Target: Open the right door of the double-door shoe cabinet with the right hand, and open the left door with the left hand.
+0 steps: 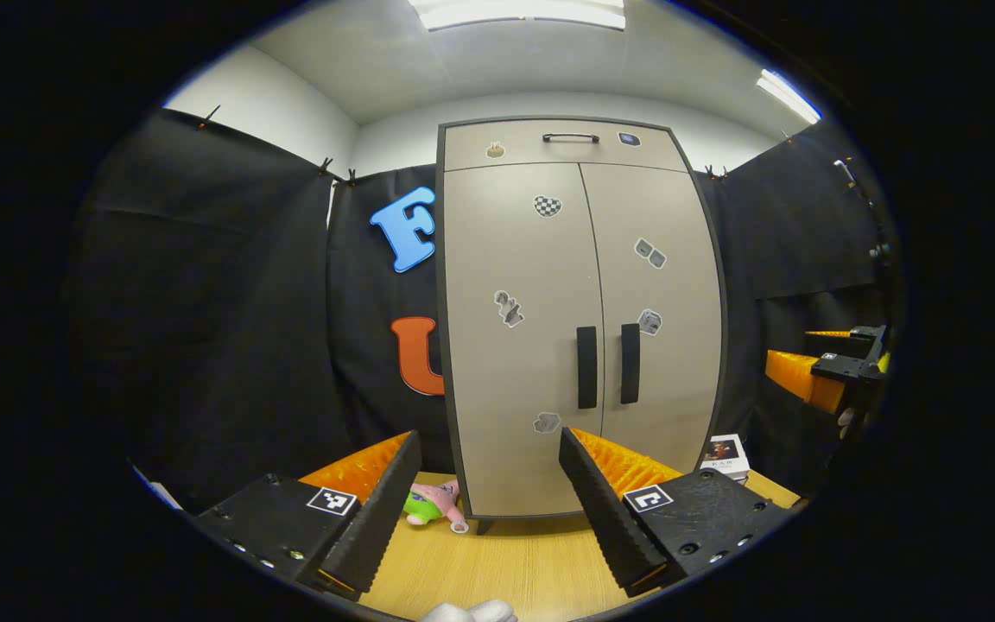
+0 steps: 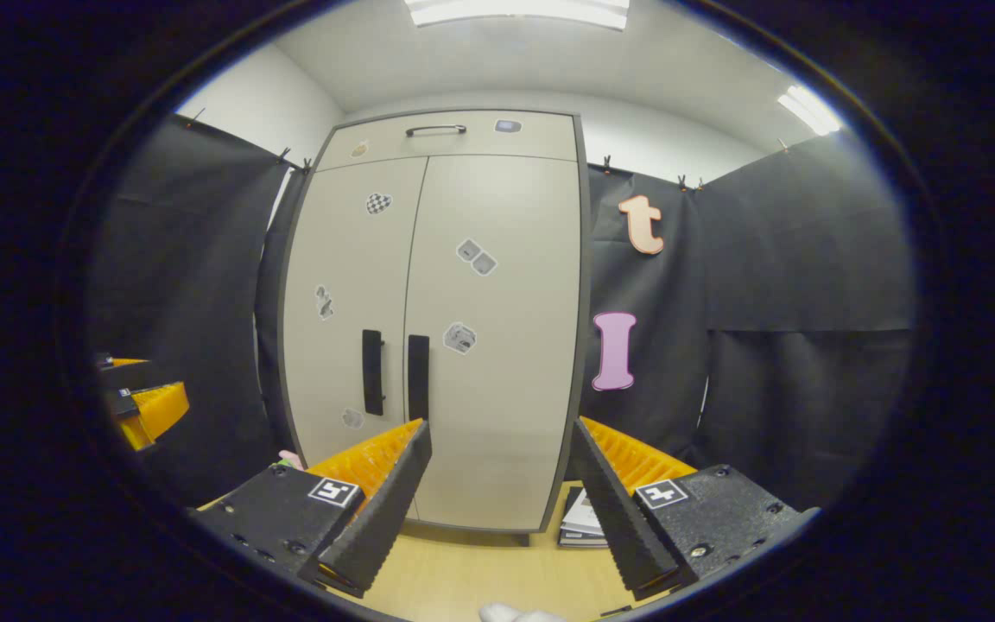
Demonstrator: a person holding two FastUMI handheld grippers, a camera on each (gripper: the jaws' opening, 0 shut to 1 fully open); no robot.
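Observation:
A beige double-door shoe cabinet (image 1: 549, 285) (image 2: 463, 216) stands on the wooden table, both doors closed. Two dark vertical handles sit side by side at the middle seam: the left door handle (image 1: 586, 367) (image 2: 372, 372) and the right door handle (image 1: 630, 364) (image 2: 418, 365). My left gripper (image 1: 491, 458) is open, a short way in front of the left door, holding nothing. My right gripper (image 2: 502, 449) is open too, facing the right door from a short distance. The right gripper also appears at the far right of the left gripper view (image 1: 834, 371); the left gripper shows at the left edge of the right gripper view (image 2: 139, 393).
A pink and green plush toy (image 1: 433, 504) lies on the table by the cabinet's left foot. A small stack of books (image 1: 726, 456) (image 2: 584, 518) lies at its right foot. A drawer with a handle (image 1: 571, 137) tops the cabinet. Black cloth walls surround.

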